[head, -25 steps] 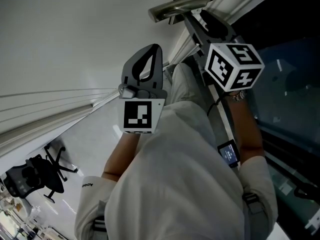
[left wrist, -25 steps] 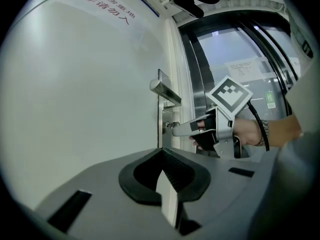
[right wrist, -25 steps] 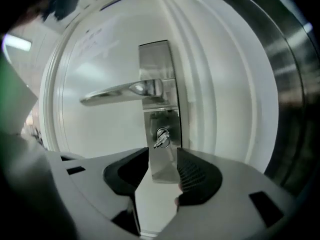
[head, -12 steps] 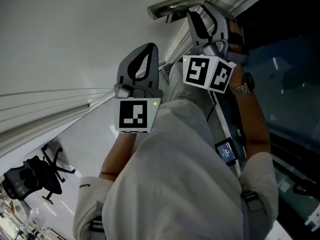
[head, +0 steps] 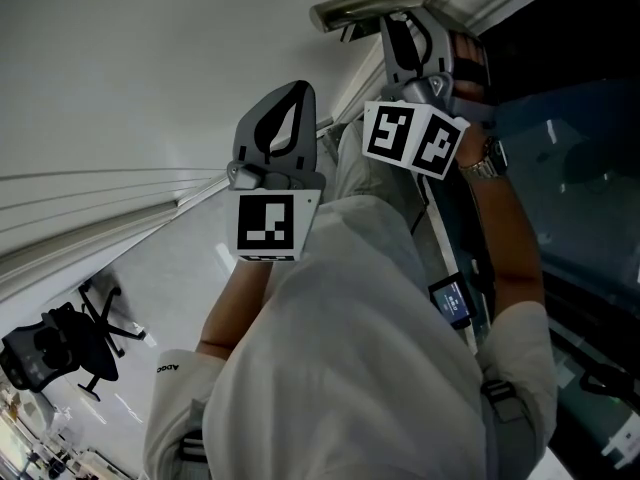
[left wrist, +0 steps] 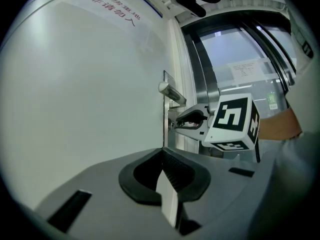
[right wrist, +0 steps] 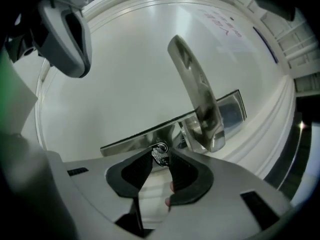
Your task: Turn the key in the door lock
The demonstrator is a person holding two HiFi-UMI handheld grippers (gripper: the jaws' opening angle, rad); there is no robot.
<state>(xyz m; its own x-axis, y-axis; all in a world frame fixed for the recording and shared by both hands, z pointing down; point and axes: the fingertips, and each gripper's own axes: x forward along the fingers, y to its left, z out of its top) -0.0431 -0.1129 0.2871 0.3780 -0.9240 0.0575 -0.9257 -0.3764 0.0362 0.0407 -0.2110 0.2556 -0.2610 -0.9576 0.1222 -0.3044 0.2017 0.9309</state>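
Under the lever [right wrist: 200,99], closing right tongs [right wrist: 161,153] pinch a silvery key [right wrist: 159,157]; left tongs [left wrist: 163,151] together.

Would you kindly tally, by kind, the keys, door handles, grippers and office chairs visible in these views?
key: 1
door handle: 1
grippers: 2, the left gripper and the right gripper, whose jaws have just been closing on the key
office chair: 1
total: 5

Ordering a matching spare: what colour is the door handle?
Shiny silver metal; the door handle shows best in the right gripper view.
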